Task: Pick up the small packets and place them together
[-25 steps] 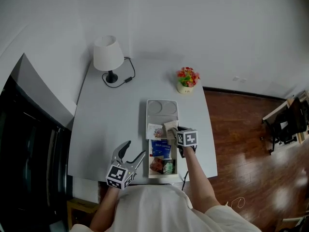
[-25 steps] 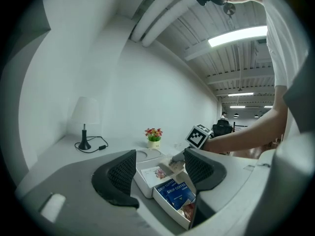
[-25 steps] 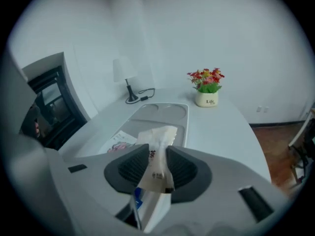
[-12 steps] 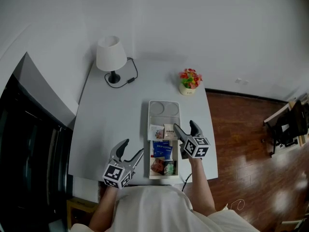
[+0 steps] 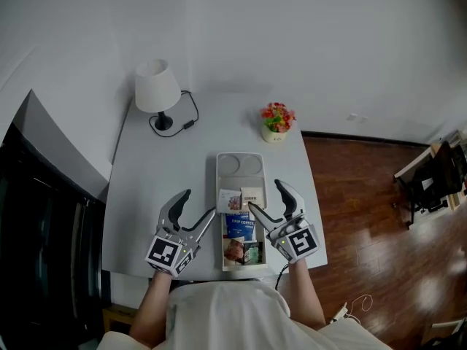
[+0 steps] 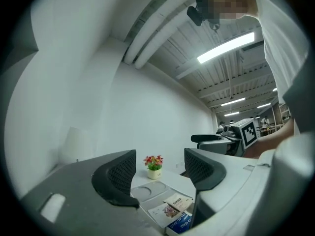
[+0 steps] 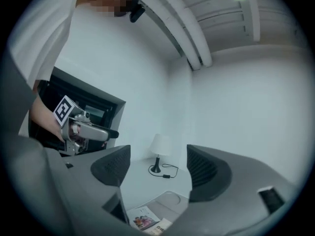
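Several small packets lie on a long white tray: a white picture packet, a beige packet beside it, a blue coffee packet, then a reddish packet and a green packet at the near end. My right gripper hovers at the tray's right edge; its jaws are closing with nothing between them. My left gripper stands open and empty left of the tray. The left gripper view shows the beige packet and the white packet below its jaws.
A white lamp with a black cord stands at the table's far left. A small flower pot sits behind the tray. The tray's far end has two round recesses. Wooden floor lies to the right of the table.
The right gripper let go of the beige packet, which now lies on the tray beside the white one, and drew back toward me. The left gripper shifted slightly.
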`<state>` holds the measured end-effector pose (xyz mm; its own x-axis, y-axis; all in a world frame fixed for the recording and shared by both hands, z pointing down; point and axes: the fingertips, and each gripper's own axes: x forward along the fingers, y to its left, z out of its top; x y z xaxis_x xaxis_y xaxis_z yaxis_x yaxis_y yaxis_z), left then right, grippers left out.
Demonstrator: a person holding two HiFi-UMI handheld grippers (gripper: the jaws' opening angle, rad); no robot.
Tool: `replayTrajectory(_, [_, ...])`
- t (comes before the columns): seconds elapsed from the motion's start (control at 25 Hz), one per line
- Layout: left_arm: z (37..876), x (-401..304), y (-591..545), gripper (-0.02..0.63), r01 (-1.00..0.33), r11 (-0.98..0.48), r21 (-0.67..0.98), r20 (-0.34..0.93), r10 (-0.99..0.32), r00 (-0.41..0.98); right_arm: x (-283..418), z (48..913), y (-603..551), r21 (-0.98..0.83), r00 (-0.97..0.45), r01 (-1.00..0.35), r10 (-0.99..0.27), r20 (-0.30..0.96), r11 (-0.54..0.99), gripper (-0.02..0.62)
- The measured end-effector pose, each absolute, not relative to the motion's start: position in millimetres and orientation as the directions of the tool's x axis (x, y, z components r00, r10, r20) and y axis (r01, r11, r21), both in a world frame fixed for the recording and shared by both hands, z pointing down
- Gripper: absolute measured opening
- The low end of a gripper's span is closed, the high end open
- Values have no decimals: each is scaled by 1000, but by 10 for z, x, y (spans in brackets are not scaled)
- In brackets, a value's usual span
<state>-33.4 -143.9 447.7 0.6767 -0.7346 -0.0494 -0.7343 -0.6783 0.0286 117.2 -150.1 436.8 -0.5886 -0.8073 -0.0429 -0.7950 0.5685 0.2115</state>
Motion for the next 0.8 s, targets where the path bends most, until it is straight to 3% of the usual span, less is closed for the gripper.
replayTrajectory(0.8, [4574,109,-1363,294,-711,-703,-11,10,-711,703,1322,4632,-1326,122,-644,-761,-765,-22,637,373])
